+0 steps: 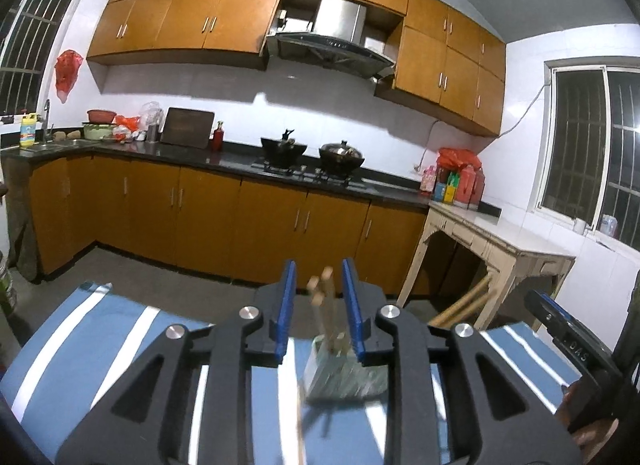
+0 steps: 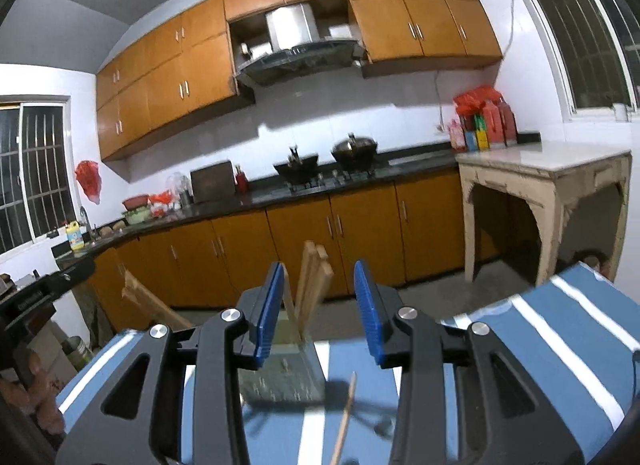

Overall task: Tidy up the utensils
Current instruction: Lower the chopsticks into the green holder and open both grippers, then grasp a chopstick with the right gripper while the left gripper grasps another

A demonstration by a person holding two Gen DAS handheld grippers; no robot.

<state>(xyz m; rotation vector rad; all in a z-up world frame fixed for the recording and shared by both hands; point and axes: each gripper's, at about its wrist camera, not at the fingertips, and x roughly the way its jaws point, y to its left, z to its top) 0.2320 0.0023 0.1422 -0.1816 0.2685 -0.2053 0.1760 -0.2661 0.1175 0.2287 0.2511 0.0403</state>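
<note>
A pale green utensil holder stands on the blue-and-white striped tablecloth, with several wooden chopsticks upright in it. My left gripper is open and empty, its blue pads to either side above the holder. In the right wrist view the holder and its chopsticks sit between and beyond the open, empty right gripper. One loose chopstick lies on the cloth in front of the holder. The right gripper's body shows at the left view's right edge.
A kitchen counter with two woks on a stove runs along the far wall over orange cabinets. A pale side table stands at the right. Wooden sticks lean beyond the table edge.
</note>
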